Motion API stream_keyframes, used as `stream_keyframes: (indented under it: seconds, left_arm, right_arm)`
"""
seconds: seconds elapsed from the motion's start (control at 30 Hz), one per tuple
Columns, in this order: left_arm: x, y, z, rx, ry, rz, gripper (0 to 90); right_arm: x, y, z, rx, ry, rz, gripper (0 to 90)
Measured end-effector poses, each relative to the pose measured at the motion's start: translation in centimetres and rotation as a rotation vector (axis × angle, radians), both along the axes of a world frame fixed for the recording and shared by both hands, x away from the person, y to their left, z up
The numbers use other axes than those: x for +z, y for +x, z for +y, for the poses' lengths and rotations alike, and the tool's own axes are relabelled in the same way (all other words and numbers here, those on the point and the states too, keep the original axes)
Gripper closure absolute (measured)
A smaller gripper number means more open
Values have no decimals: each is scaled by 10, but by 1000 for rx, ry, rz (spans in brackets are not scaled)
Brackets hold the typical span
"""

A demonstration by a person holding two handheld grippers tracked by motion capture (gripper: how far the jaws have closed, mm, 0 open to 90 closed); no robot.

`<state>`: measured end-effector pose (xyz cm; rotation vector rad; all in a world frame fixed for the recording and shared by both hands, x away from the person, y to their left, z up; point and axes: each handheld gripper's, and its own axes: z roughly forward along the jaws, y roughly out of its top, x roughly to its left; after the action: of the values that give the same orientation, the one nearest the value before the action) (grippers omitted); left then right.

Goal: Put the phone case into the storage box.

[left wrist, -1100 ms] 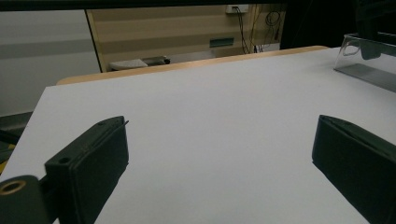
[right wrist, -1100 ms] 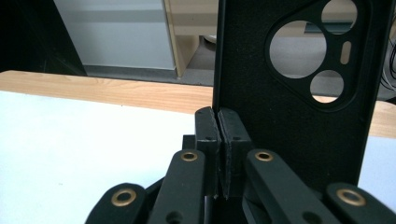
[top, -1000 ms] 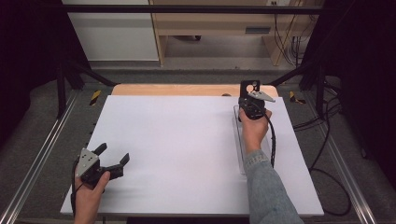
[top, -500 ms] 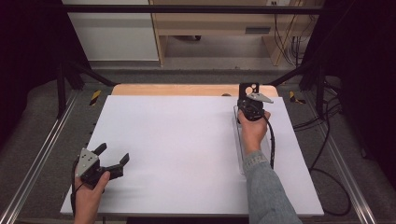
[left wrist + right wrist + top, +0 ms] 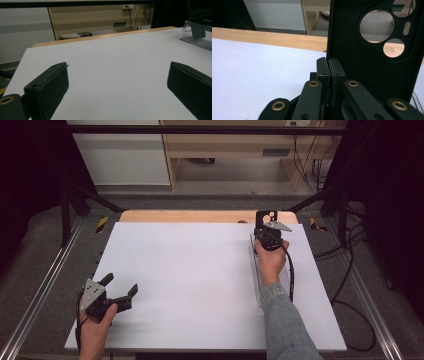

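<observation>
Right gripper [image 5: 265, 227] clamping black phone case [image 5: 374, 37], left gripper [image 5: 120, 287] agape above white tabletop [image 5: 200, 270].

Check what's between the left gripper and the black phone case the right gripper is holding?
Nothing: in the high view, bare white tabletop runs from the open left gripper to the phone case pinched in the right gripper.

Black phone case [image 5: 372, 60] with cutouts; white tabletop [image 5: 200, 270] edged in pale wood; clear plastic tray [image 5: 256, 270]; blue denim sleeve [image 5: 285, 325]; black grippers.
</observation>
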<state>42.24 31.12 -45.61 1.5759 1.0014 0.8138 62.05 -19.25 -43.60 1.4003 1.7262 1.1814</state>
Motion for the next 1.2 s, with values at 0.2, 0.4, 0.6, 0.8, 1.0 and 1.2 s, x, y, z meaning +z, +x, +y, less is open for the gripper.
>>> stream_keyframes:
  seconds: [0.2, 0.4, 0.6, 0.8, 1.0, 1.2]
  left_arm:
    - [0, 0, 0, 1, -2, -1, 41]
    - [0, 0, 0, -1, 1, 1, 41]
    - [0, 0, 0, 0, 2, 0, 41]
    - [0, 0, 0, 0, -1, 0, 41]
    - [0, 0, -1, -1, 1, 1, 41]
    - [0, 0, -1, -2, 2, 0, 41]
  right_arm:
    - [-1, 1, 1, 2, -4, 5, 881]
    - [-1, 1, 1, 3, -12, 2, 881]
    - [-1, 1, 2, 6, -12, -2, 881]
    - [0, 1, 3, 10, -17, -27, 882]
    - [-2, 3, 4, 10, -25, -35, 881]
    - [-3, 3, 4, 10, -33, -43, 880]
